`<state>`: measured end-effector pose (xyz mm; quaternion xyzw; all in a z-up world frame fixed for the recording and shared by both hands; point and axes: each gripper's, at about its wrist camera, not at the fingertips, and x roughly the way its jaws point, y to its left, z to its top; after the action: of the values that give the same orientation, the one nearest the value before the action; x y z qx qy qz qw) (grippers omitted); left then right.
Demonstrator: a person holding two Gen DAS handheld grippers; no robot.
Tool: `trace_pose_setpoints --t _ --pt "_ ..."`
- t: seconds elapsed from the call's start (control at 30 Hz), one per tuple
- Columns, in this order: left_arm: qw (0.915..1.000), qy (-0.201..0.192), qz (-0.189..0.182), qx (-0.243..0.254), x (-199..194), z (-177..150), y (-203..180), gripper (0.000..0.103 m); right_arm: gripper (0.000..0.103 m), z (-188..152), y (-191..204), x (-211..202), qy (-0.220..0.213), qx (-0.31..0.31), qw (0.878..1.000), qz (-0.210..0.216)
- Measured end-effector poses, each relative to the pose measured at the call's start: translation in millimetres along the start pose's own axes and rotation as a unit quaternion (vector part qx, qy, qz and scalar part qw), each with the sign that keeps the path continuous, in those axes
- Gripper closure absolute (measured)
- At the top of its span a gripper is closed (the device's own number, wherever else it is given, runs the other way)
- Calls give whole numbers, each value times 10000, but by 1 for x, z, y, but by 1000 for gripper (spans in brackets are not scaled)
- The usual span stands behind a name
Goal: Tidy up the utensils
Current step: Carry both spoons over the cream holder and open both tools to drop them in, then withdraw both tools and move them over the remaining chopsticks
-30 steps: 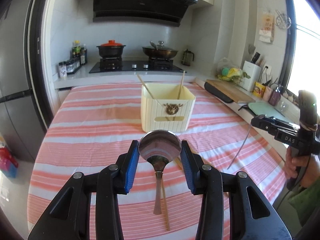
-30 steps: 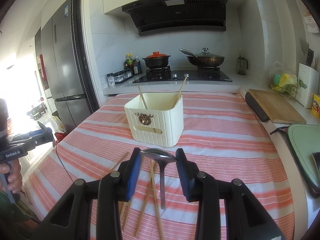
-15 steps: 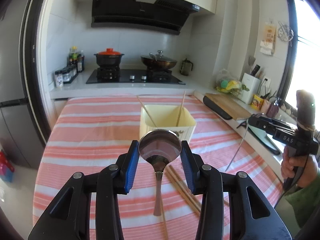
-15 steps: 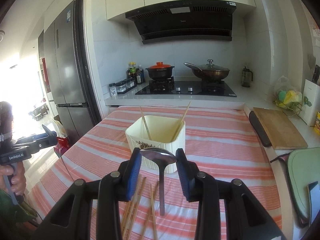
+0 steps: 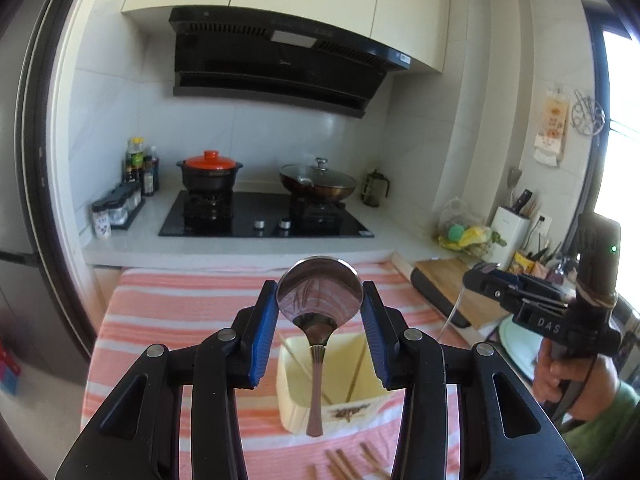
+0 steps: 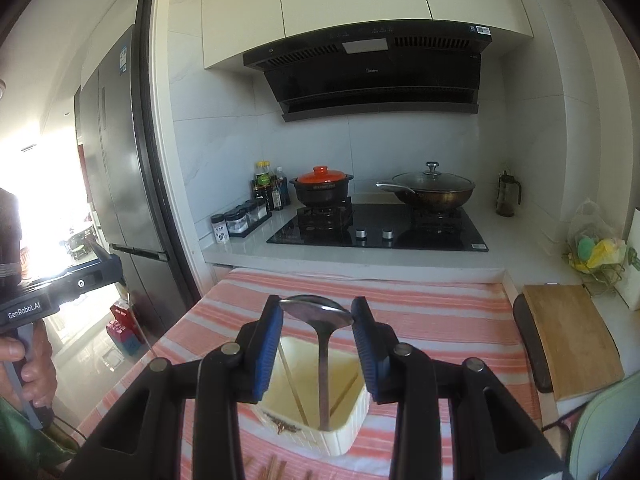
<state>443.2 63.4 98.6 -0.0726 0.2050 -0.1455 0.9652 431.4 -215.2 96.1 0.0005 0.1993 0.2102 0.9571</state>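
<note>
**Two spoons held above the holder**

Two metal spoons, one per gripper, both hanging with handles pointing down toward the cream utensil holder [image 5: 336,400].

Left gripper [image 5: 320,320]: blue pads clamped on the rim of a round, polished spoon [image 5: 320,300]. Bowl faces the camera, mirror-bright; the long axis is near vertical, with the handle tip hanging in front of the holder's front wall. The gripper tilts slightly downward.

Right gripper [image 6: 316,328]: pads closed on the second spoon [image 6: 316,312], its bowl seen nearly edge-on and lying crosswise between the pads. The slim handle drops straight down, its end inside the holder's opening as seen from this camera.

Holder: squarish, ribbed plastic walls, with a small dark emblem on the front. It stands on the pink-and-white striped tablecloth [image 5: 180,304]. Two chopsticks [image 6: 292,388] lean inside it, crossing toward opposite walls. Loose wooden chopsticks [image 5: 344,464] lie on the cloth in front of the holder.

Hands: the person's right hand [image 5: 568,376] wraps the pistol-style handle to the right of the holder; the left hand [image 6: 28,368] grips likewise to its left.
</note>
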Motion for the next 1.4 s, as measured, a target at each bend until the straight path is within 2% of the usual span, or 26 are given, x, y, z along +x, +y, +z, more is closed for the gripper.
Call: trace_pose_setpoints --t 0.07,0.2,0.5,0.7,0.87,1.0,1.1,1.13,1.17,1.2,1.27,1.4 --pt "10000 -10 4 -78 20 7 0 61 67 6 -2 16 4 4 10000 0" --pt "9996 81 19 -252 61 3 -1 61 67 2 -8 53 187 88 9998 0" --pt "9968 682 186 -384 152 -49 0 62 67 -51 -25 131 988 180 9948 -171" --pt "9933 1070 303 -307 186 -76 1 61 67 -72 -37 157 1297 249 9906 -346" --pt "9882 1426 486 -262 203 -82 2 59 66 -74 -46 163 1402 404 9886 -365" --pt "9894 1356 465 -250 174 -67 4 54 65 -57 -48 138 1242 487 9905 -339" --pt "9931 1098 410 -65 122 -58 4 40 63 -41 -38 95 1032 331 9934 -369" --pt "9943 993 394 8 100 -59 5 32 60 -40 -33 76 942 288 9945 -356" --pt "9950 914 386 83 77 -63 6 26 51 -41 -28 57 850 251 9955 -333" --pt "9954 866 382 146 55 -70 7 24 46 -45 -22 37 770 228 9963 -305" --pt "9951 904 324 249 15 -93 8 19 45 -62 -9 -3 667 152 9974 -218" --pt "9907 1272 327 354 -46 -163 6 16 44 -129 20 -69 670 -127 9971 -334"
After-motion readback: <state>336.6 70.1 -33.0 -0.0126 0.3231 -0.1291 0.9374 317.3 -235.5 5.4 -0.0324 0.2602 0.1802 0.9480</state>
